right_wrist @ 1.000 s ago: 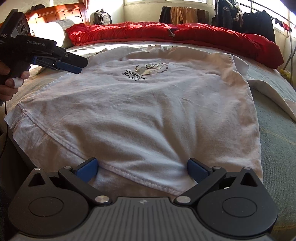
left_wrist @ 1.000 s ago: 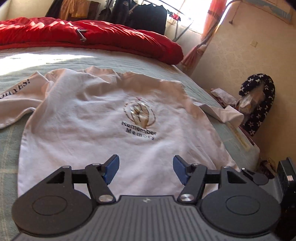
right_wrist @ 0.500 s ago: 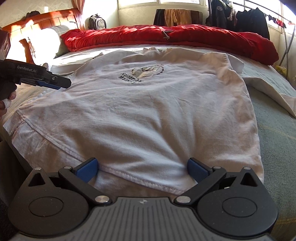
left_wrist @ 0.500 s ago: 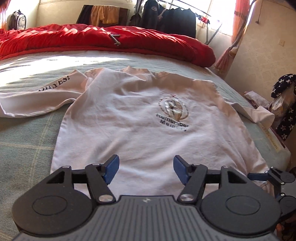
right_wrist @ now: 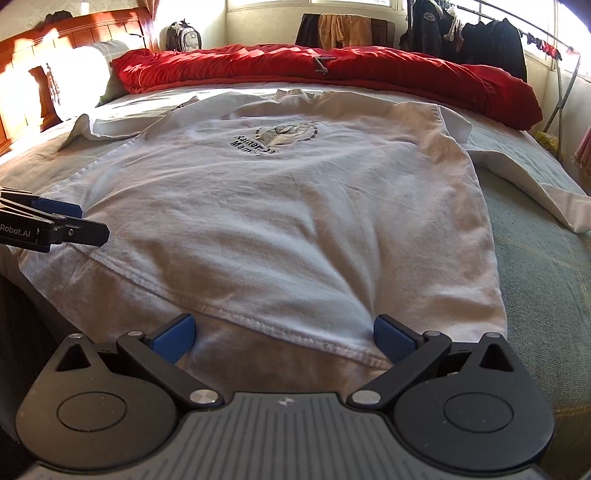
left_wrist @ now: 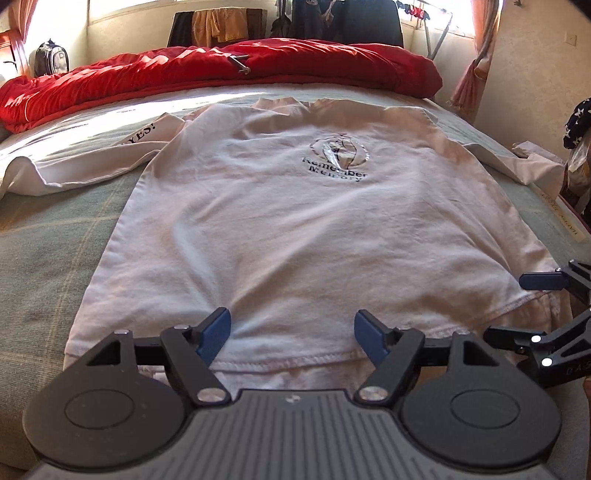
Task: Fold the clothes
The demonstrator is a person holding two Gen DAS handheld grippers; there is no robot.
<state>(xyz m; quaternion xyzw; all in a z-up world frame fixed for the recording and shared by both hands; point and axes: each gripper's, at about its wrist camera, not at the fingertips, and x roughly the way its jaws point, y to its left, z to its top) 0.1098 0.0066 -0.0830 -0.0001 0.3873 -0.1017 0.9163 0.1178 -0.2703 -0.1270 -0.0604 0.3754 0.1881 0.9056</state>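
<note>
Left wrist view has the white t-shirt [left_wrist: 295, 229] spread flat, print side up, on the bed [left_wrist: 55, 258], collar toward the red duvet [left_wrist: 221, 70] bunched along the far side. Using the shirt as the landmark: its near hem sits right at the left tool [left_wrist: 291, 332], whose blue pads [left_wrist: 214, 334] stand apart either side of the hem; the jaws are opening and the pads aren't pressing on the fabric. Off the shirt's near right corner the right tool [left_wrist: 532, 306] pokes in from the side, one blue pad above the hem there. Right wrist view shows the right tool [right_wrist: 284, 338] spread wide over the hem too, pads apart and nothing pinched between them. From this side the left tool [right_wrist: 66, 223] hangs over the shirt's near left corner. One sleeve [right_wrist: 528, 188] trails off past the shirt's right edge, the other sleeve [left_wrist: 85, 162] lies out to its left with "YES!" lettering on it. A backpack [right_wrist: 183, 35] sits beyond the duvet.
</note>
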